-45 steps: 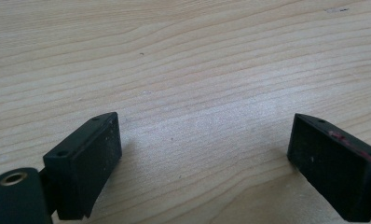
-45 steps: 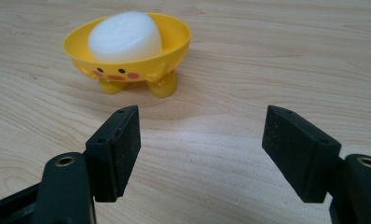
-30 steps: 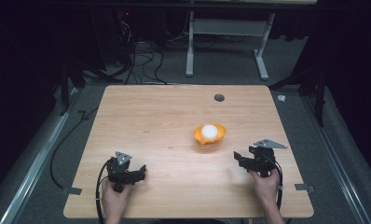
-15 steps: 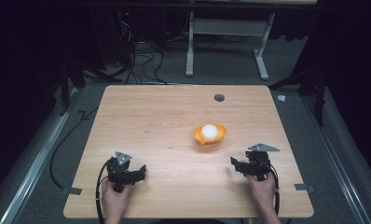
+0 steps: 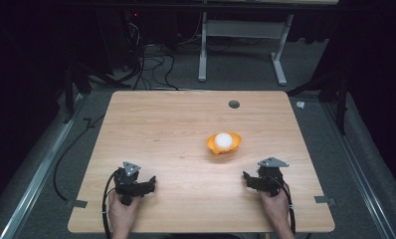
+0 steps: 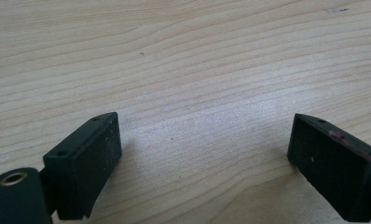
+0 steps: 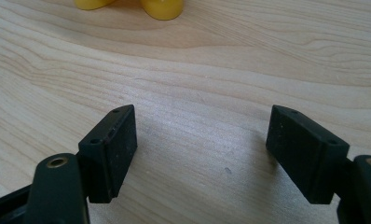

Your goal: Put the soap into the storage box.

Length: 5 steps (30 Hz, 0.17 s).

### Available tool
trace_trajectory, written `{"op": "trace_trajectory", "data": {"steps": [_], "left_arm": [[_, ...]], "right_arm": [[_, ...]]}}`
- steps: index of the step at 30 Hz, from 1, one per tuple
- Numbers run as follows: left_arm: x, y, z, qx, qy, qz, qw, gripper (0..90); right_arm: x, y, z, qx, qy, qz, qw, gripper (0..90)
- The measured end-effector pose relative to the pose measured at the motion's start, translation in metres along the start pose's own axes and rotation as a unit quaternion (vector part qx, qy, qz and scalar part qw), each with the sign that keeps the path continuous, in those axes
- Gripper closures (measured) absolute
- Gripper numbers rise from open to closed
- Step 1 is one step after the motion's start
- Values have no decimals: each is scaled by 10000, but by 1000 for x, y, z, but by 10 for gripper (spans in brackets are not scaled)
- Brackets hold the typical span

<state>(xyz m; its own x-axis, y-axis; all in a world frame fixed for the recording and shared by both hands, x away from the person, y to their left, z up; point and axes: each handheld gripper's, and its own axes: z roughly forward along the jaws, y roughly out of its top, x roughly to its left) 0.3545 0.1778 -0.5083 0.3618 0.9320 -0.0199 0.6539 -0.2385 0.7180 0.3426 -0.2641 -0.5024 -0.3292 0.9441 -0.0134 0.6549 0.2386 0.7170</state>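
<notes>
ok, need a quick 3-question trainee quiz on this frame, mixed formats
1. True or false: the white ball sits inside the orange plastic bowl.
2. Which gripper is nearer that bowl? A) left gripper B) right gripper
3. Fill in: both grippers' black fingers are spread ____ above the light wooden table, with nothing between them.

Key: 1 true; 2 B; 3 open.

Bright overhead light falls on the table [image 5: 176, 124], its surroundings stay dark; close views are sharp with soft shadows.
</notes>
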Motion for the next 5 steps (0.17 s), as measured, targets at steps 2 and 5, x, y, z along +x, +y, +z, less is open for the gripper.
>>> {"op": "trace_trajectory", "data": {"steps": [2,5], "left_arm": [[0,0,0,0,0,0,10000,100],[0,0,0,0,0,0,10000,100]], "right_arm": [[0,0,0,1,2,3,10000,253],[0,0,0,1,7,1,10000,253]]}}
